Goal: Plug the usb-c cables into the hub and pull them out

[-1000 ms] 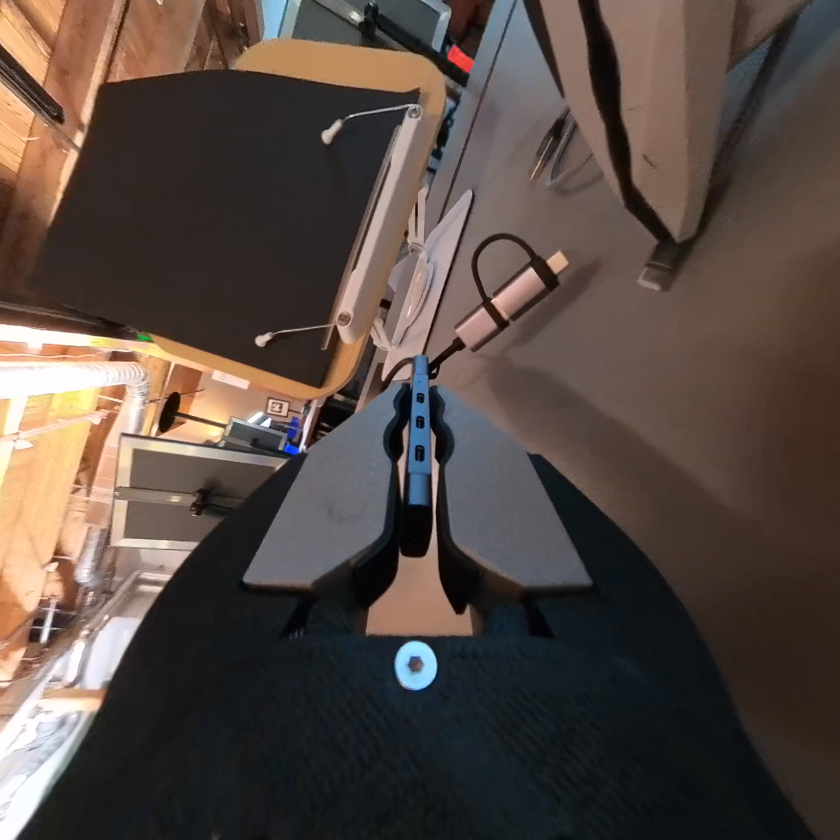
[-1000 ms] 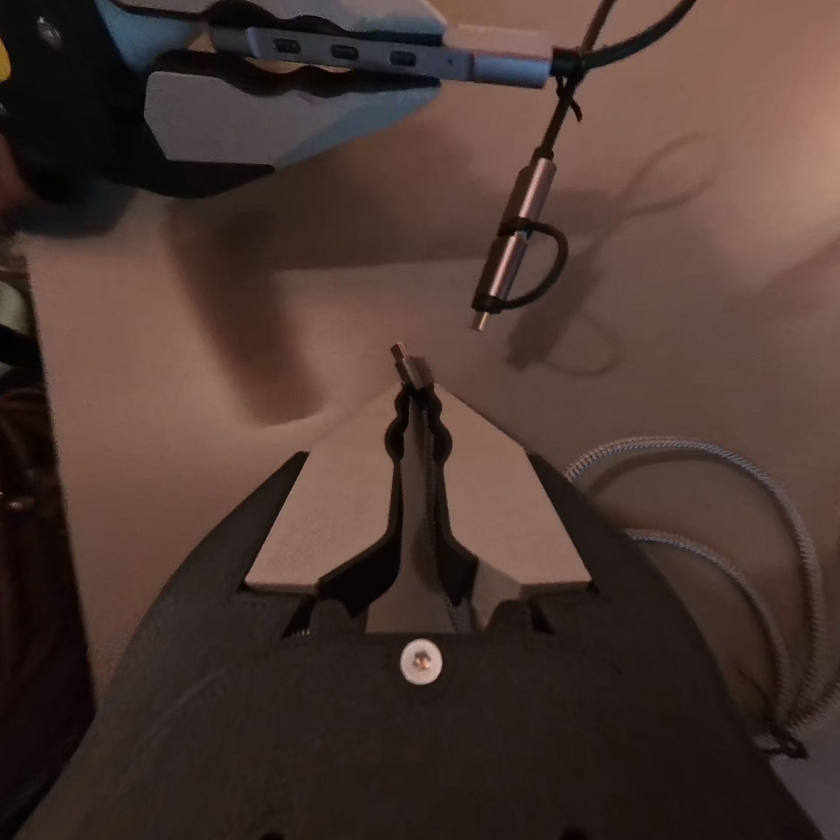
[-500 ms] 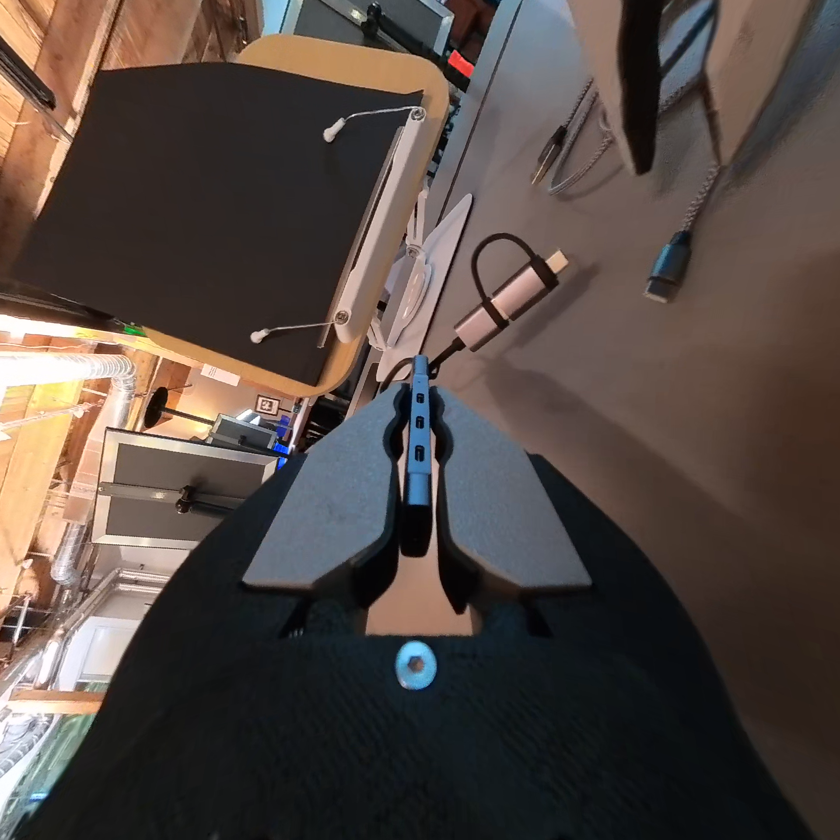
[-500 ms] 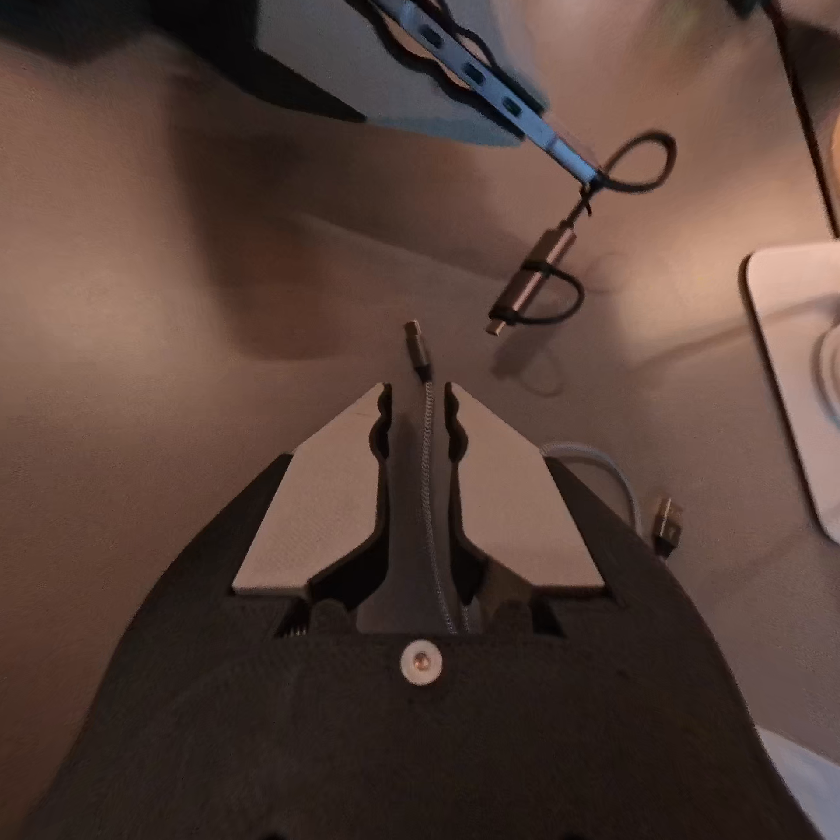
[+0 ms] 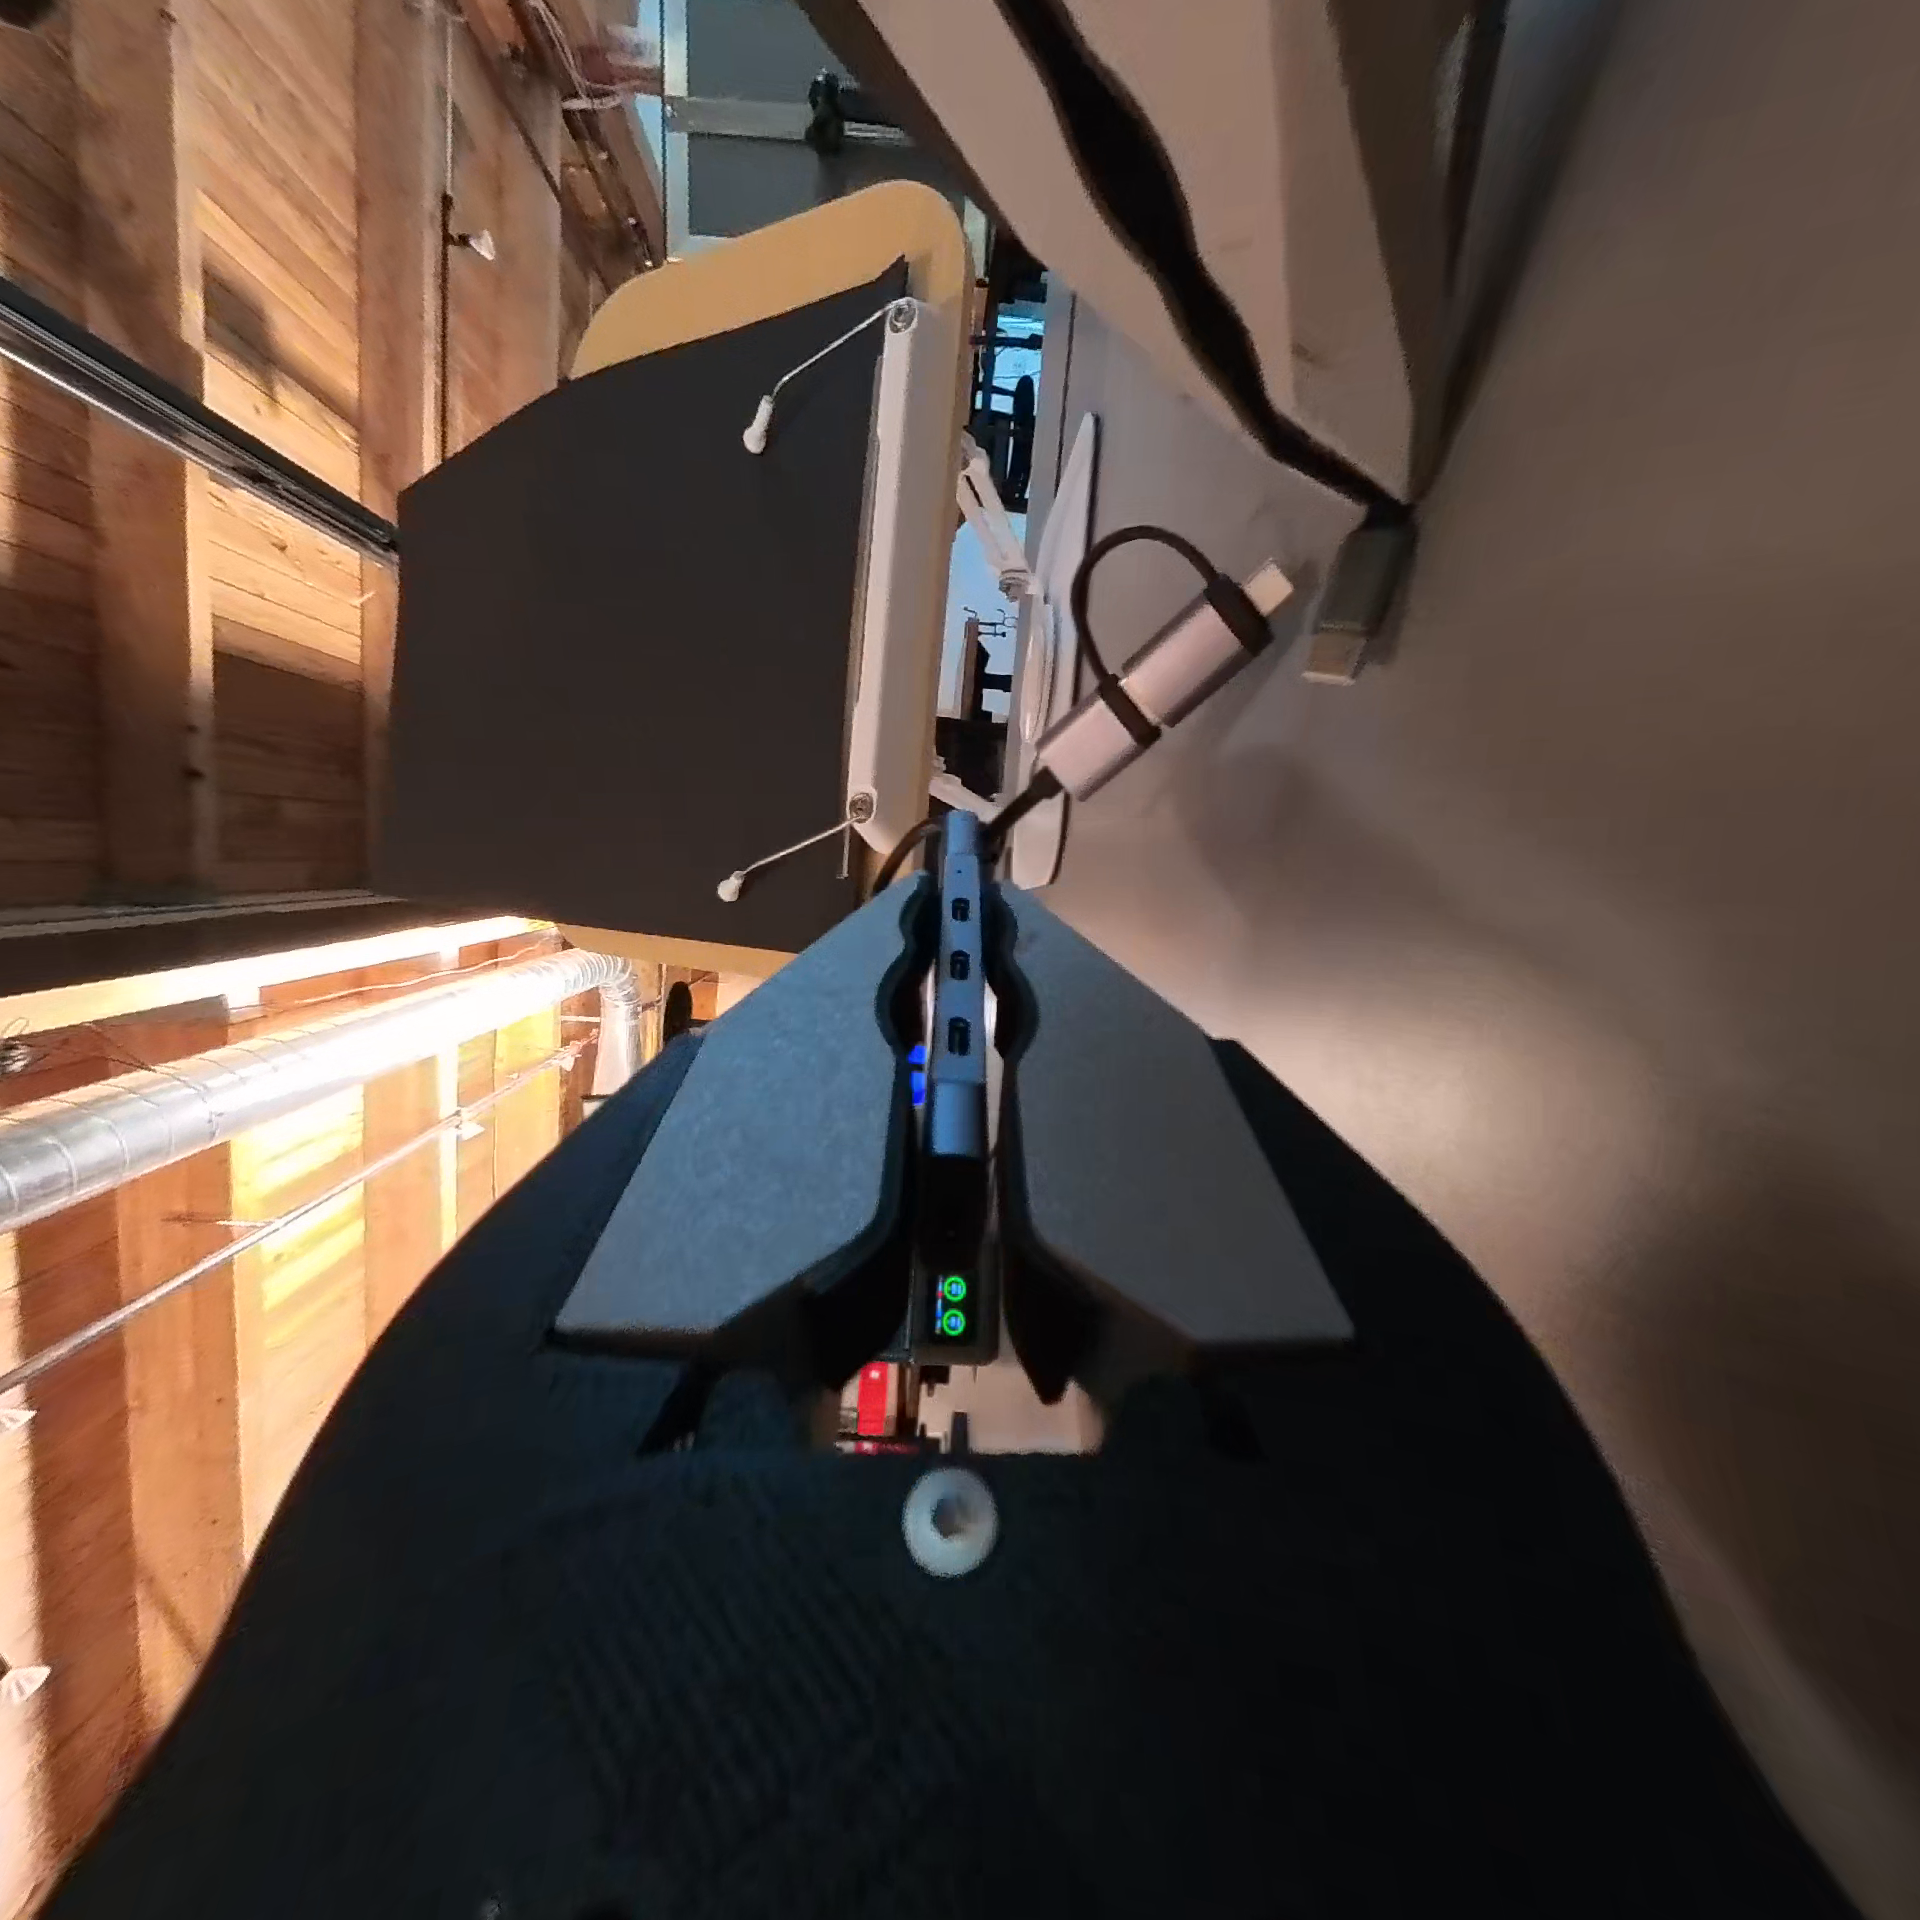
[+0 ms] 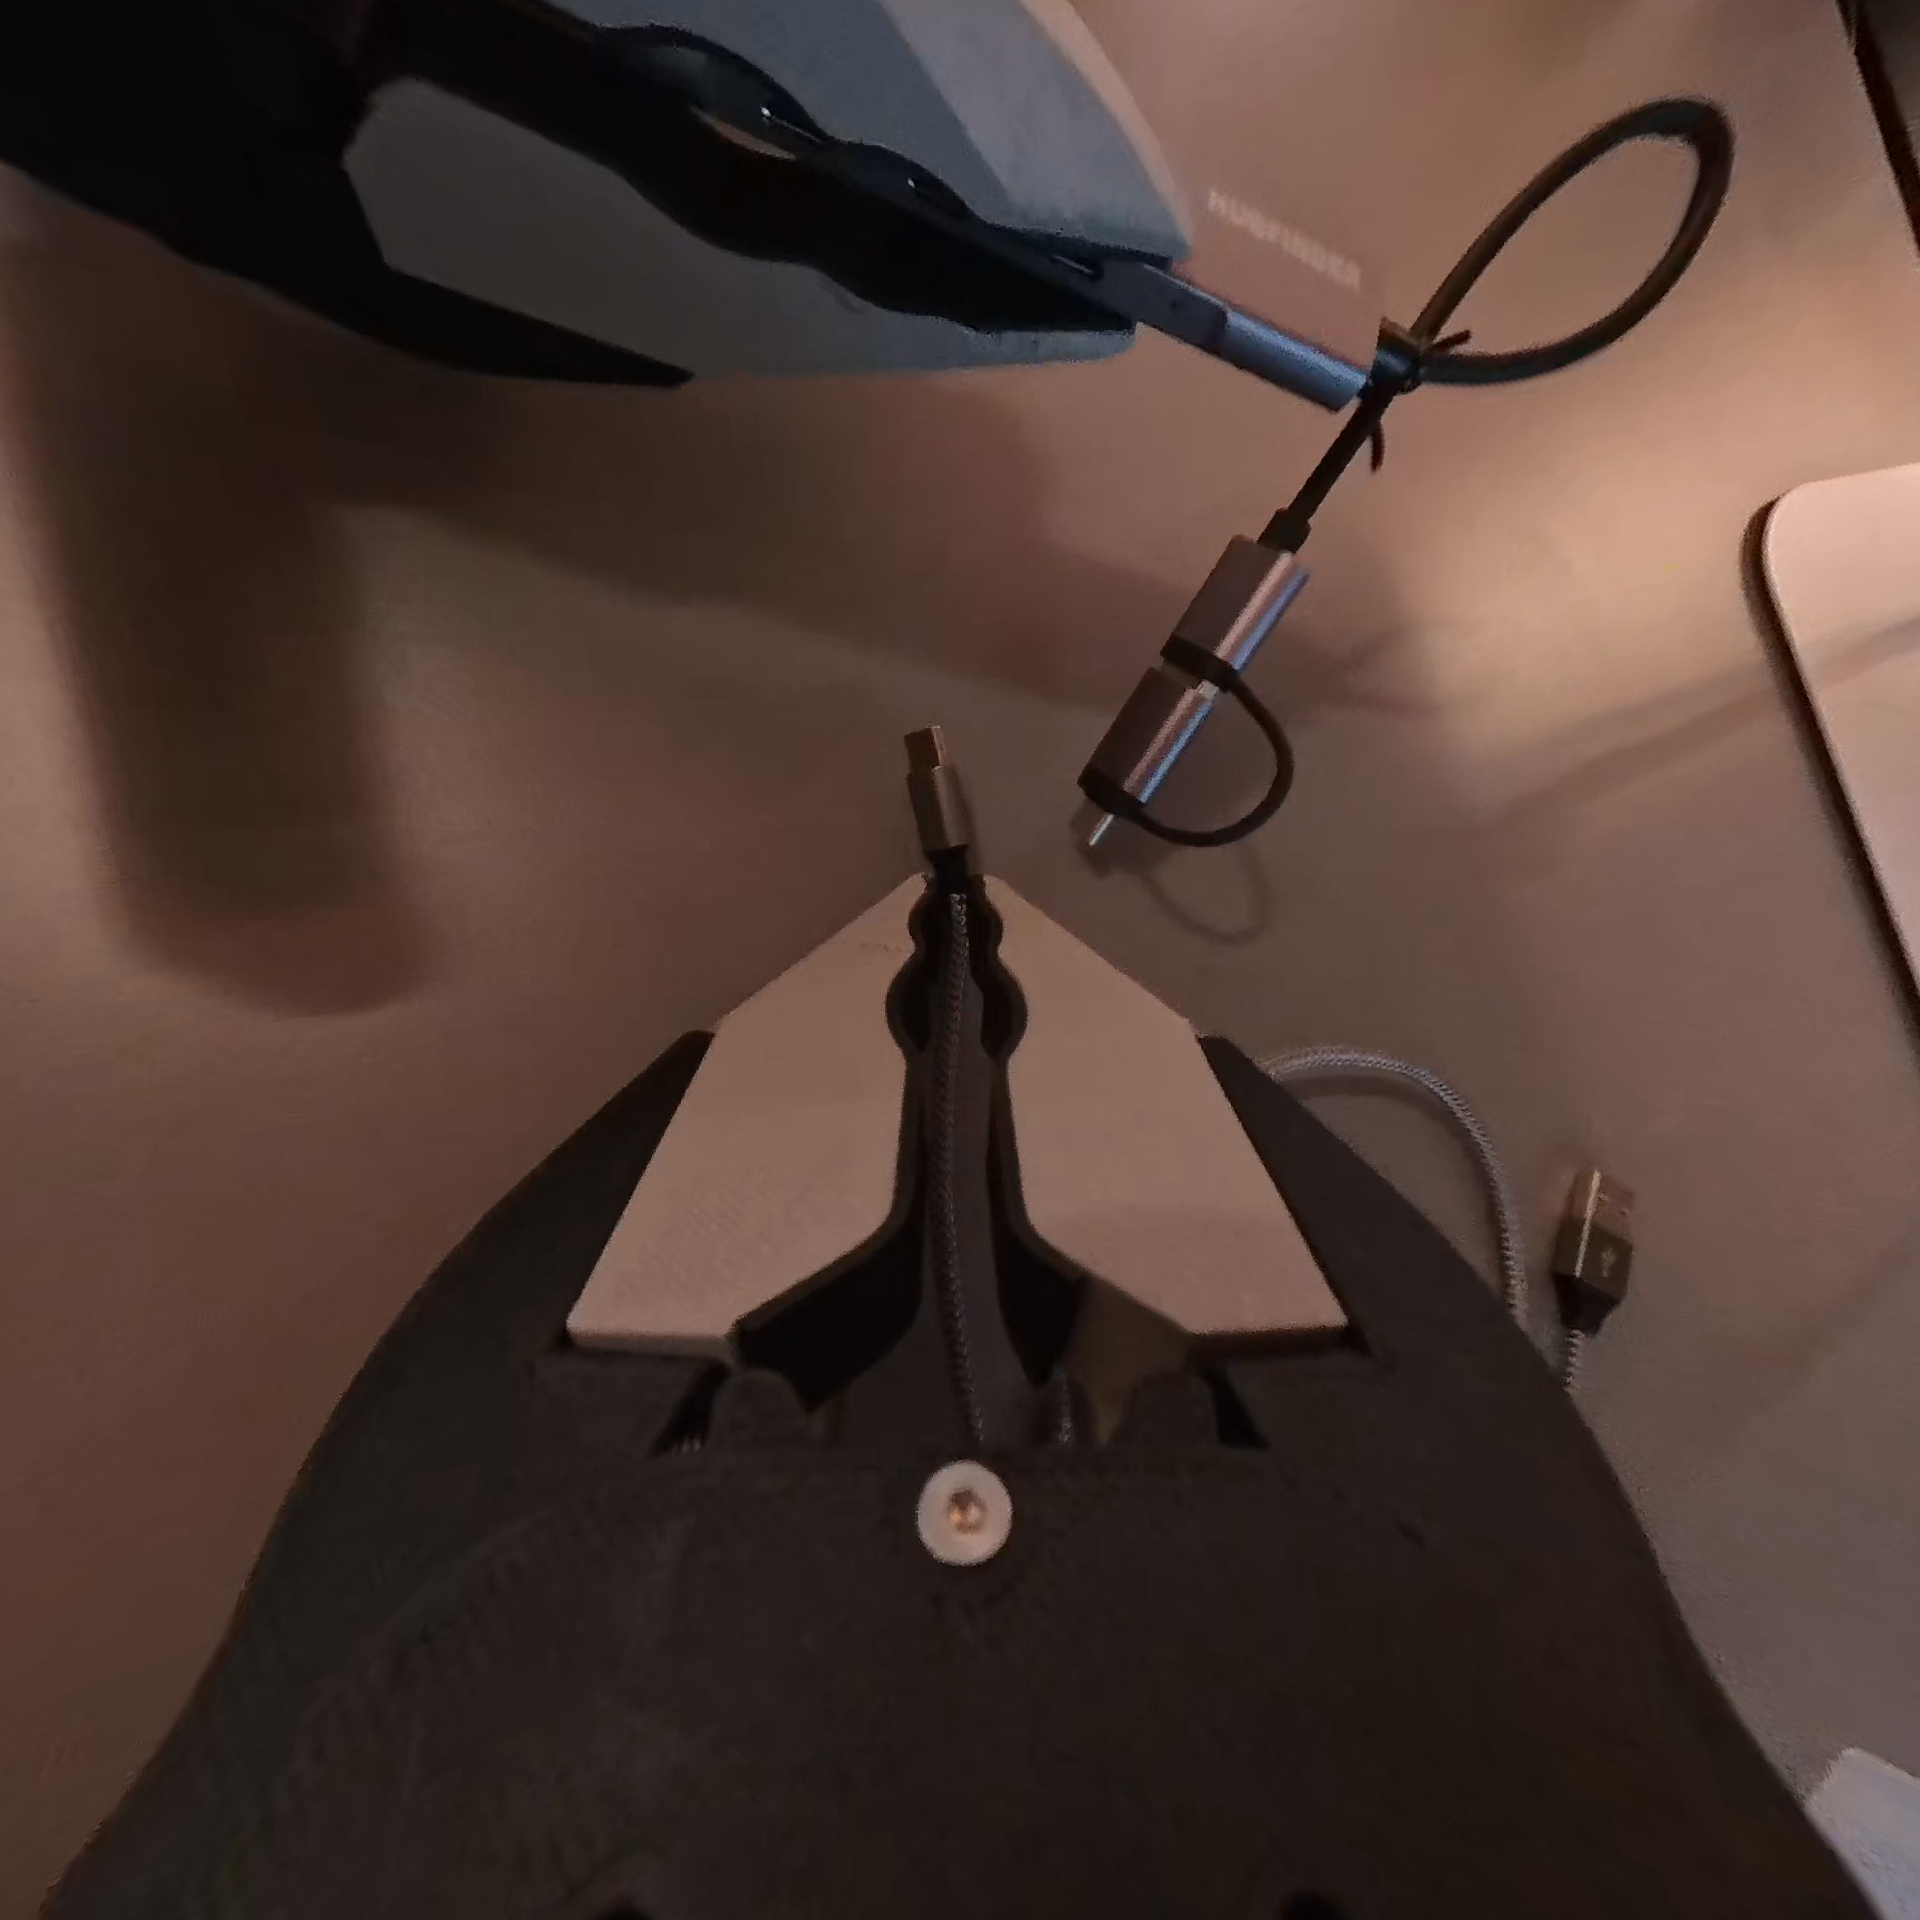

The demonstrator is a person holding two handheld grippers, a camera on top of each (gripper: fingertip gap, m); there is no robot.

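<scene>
1. A brownish-grey table (image 6: 520,727) is carrying everything, with soft shadows falling across it.
2. A braided grey cable (image 6: 1455,1122) is lying on it at near right, looping.
3. Its USB-A plug (image 6: 1595,1252) is resting just beside that loop.
4. A white pad (image 6: 1860,665) is sitting at the far right edge.

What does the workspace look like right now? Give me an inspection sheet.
Surface: plain tan desk, shadowed.
Job's things: hub held edge-up, three ports empty; braided cable's plug is unplugged.
Clutter: white pad at the desk's right edge.
Grippers: left tongs shut on the hub; right tongs shut on the braided cable.
Cables: hub's lead with adapter dangling; USB-A plug lying on the desk.
Surroundings: black board, wooden walls.
</scene>
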